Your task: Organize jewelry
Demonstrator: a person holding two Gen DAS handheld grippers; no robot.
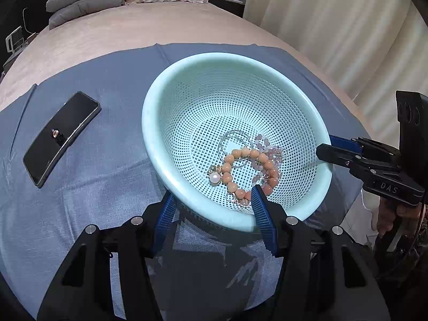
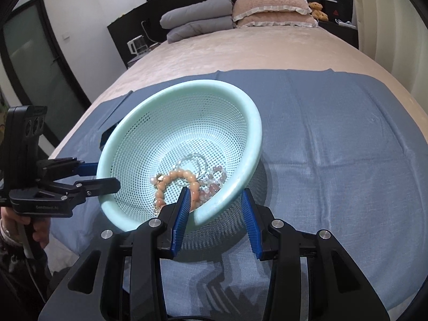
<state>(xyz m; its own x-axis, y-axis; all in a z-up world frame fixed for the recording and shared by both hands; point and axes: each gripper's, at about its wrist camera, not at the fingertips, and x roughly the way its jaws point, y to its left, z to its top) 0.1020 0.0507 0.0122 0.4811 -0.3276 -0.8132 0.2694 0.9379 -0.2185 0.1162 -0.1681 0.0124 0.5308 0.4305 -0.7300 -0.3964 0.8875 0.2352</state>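
On the blue cloth (image 2: 334,133), the tilted light, stiff mint-green perforated plastic basket (image 1: 267,61) holds loose, snag-prone peach bead bracelets (image 1: 248,165); left gripper (image 1: 214,203) and right gripper (image 2: 216,200) both straddle its rim, spread, seemingly unclamped.

Bed: a beige bedspread (image 2: 240,50) is spread over it — a blue cloth (image 2: 334,123) is laid across the near part.
Head end: grey folded quilts (image 2: 198,24), a pink frilled pillow (image 2: 275,10) and a teddy bear (image 2: 318,10) are seen.
Walls: white; a dark headboard (image 2: 128,32) — a frosted glass door (image 2: 32,75) at left.
Right side: pale curtains (image 1: 334,26).
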